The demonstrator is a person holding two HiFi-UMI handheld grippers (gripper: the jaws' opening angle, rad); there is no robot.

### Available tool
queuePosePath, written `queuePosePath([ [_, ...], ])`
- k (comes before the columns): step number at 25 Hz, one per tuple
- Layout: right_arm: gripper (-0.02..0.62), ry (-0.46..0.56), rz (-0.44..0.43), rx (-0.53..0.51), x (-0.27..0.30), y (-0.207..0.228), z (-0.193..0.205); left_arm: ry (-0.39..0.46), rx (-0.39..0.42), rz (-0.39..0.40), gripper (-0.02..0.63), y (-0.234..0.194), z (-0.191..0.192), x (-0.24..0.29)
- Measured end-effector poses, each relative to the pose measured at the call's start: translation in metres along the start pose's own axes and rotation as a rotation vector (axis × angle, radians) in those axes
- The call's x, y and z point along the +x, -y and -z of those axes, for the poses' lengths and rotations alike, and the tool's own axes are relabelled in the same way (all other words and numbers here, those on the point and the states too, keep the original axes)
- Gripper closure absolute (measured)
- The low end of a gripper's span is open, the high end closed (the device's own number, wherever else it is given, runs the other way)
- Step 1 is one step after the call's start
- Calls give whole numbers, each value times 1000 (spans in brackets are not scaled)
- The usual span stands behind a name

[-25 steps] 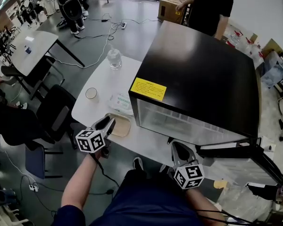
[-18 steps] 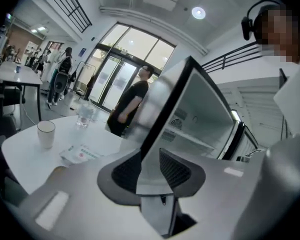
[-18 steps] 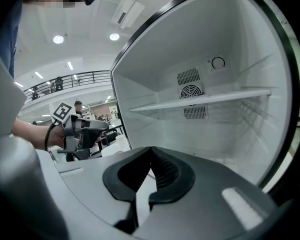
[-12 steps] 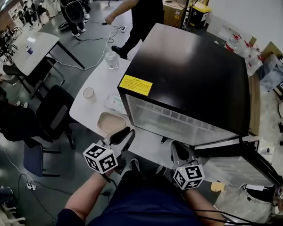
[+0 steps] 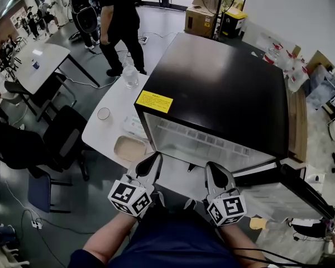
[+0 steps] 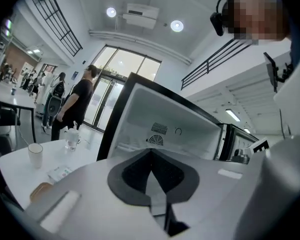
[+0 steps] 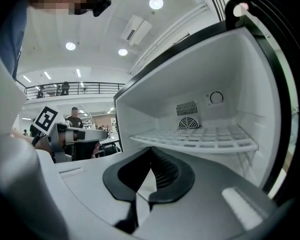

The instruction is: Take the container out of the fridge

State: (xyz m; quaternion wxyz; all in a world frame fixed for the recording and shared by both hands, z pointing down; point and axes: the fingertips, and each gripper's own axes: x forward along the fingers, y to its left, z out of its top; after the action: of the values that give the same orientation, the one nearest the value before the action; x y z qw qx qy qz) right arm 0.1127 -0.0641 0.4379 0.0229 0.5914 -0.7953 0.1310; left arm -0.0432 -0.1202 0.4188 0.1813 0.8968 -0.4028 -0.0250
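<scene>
Container: the shallow tan plastic container (image 5: 129, 148) lies on the white round-cornered table (image 5: 109, 135), just left of the fridge and close to the table's near edge. No gripper touches it.
Fridge: the small black-topped fridge (image 5: 223, 94) stands open, its door (image 5: 279, 197) swung out to the right. The white wire shelf (image 7: 200, 136) inside looks bare.
Left gripper: the left gripper (image 5: 151, 163) has just been closing its jaws, which now meet with nothing between them. It hangs near the table's edge, right of the container.
Right gripper: the right gripper (image 5: 215, 175) has its jaws together and empty, pointing into the open fridge.
Stage: the taking-out seems done, since the container is out and set down.
Doing it well: the person should draw both grippers back toward the body, well clear of the container and the paper cup (image 5: 103, 113) farther left, so that nothing is nudged off the edge.
</scene>
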Motion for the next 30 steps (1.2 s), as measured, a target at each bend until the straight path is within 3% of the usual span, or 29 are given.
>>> queuePosePath([
  [4, 589, 46, -19, -52, -1, -7, -20, 36, 77, -1, 603, 11, -10, 1],
  [10, 589, 83, -44, -118, 2, -15, -37, 78, 125, -11, 603, 15, -23, 6],
  [30, 589, 92, -45, -110, 2, -13, -41, 78, 162, -12, 603, 17, -28, 5],
])
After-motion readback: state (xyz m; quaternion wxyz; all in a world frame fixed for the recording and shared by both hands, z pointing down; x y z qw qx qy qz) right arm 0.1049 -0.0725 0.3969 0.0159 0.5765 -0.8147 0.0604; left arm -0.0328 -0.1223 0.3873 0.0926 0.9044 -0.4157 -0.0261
